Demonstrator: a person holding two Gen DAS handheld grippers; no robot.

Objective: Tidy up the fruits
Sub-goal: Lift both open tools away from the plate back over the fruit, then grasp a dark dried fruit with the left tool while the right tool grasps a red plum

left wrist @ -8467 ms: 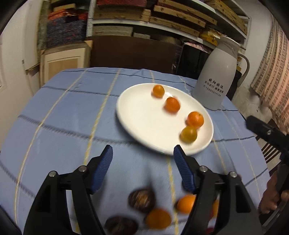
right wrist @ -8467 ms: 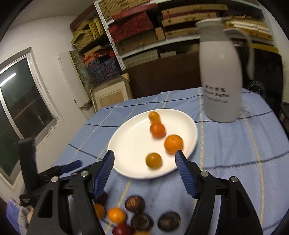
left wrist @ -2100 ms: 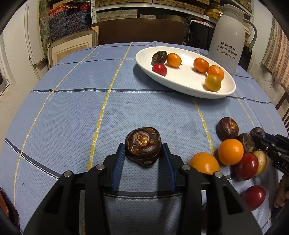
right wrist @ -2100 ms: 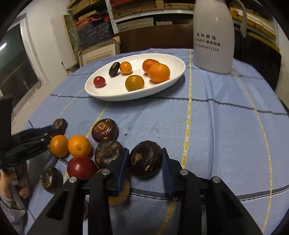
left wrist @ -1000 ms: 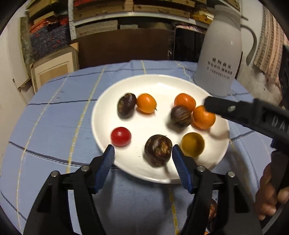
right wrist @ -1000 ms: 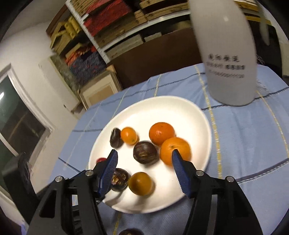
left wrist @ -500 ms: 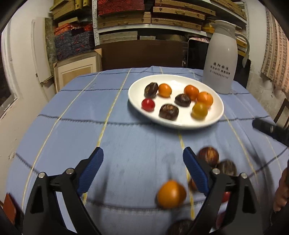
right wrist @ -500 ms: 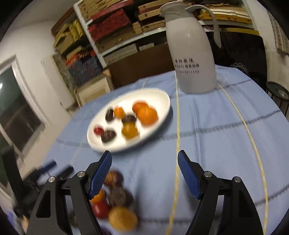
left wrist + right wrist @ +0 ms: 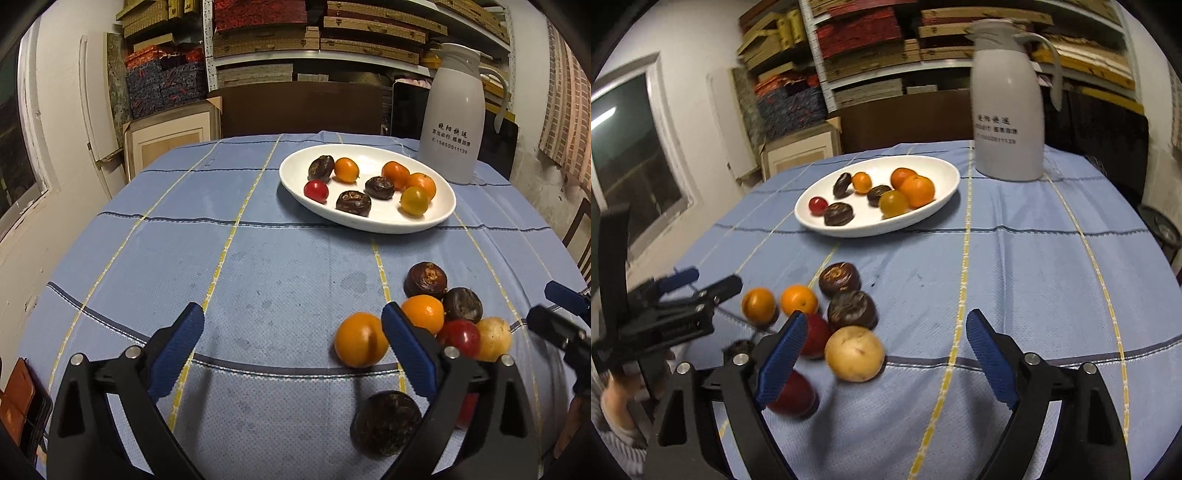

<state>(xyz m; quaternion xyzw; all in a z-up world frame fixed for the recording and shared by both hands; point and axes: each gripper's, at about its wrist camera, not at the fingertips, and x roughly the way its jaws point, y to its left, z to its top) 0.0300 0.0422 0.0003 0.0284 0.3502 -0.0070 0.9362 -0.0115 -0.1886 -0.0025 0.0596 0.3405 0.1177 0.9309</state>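
Left wrist risk: the loose fruit sits bunched near-side of the white plate; if you close your left gripper on the orange fruit, its right finger may knock the neighbours rolling.
Left wrist jaws: just opened wide, gripping nothing; the orange fruit lies just inside the right finger.
Right wrist risk: motion blur; the pale fruit may be rolling.
Right wrist jaws: your right gripper has also just spread, empty; the pale fruit rests between the fingers, nearer the left one, well short of the plate.
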